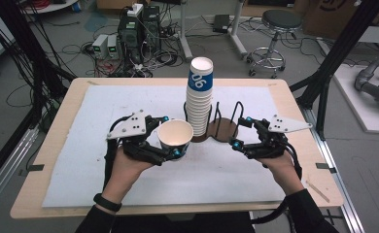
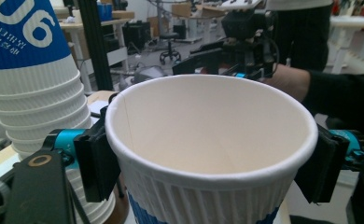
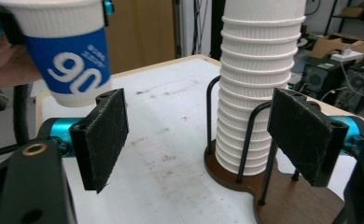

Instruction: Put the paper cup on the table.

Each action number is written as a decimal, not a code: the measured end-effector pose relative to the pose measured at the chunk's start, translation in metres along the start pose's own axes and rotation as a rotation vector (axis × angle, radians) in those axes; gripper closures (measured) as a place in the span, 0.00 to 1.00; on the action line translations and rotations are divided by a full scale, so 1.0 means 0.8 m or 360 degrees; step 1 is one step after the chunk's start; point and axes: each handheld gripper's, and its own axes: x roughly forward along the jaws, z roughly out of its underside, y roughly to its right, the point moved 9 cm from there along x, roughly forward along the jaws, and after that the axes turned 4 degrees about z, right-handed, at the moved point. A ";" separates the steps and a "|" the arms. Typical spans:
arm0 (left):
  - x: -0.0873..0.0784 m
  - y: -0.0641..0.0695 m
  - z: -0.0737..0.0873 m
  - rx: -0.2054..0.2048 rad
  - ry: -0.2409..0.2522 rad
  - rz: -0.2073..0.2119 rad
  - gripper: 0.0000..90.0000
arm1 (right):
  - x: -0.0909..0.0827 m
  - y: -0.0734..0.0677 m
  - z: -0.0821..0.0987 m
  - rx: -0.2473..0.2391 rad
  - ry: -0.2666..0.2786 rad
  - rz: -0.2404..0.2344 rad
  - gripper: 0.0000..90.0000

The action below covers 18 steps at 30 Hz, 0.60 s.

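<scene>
Ribbed paper cup, round rim, clamped in left tongs.

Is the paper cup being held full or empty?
Empty. The left gripper view looks straight into the single cup and shows only its bare white inside, down to the bottom.

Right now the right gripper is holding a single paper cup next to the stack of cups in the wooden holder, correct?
Not quite: the left gripper holds the single paper cup, its jaws clamped on the rim in the left gripper view. The right gripper is empty. The stack of cups does stand in the wooden holder.
</scene>
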 end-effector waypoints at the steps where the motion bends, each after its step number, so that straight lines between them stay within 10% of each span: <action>1: 0.000 0.000 0.000 0.0000 0.0000 0.0000 0.24 | 0.000 0.001 0.000 -0.0001 -0.0002 0.0002 0.23; 18: -0.042 -0.040 0.001 0.0016 -0.0008 -0.0240 0.24 | -0.012 0.017 0.003 0.0061 0.0007 0.0075 0.23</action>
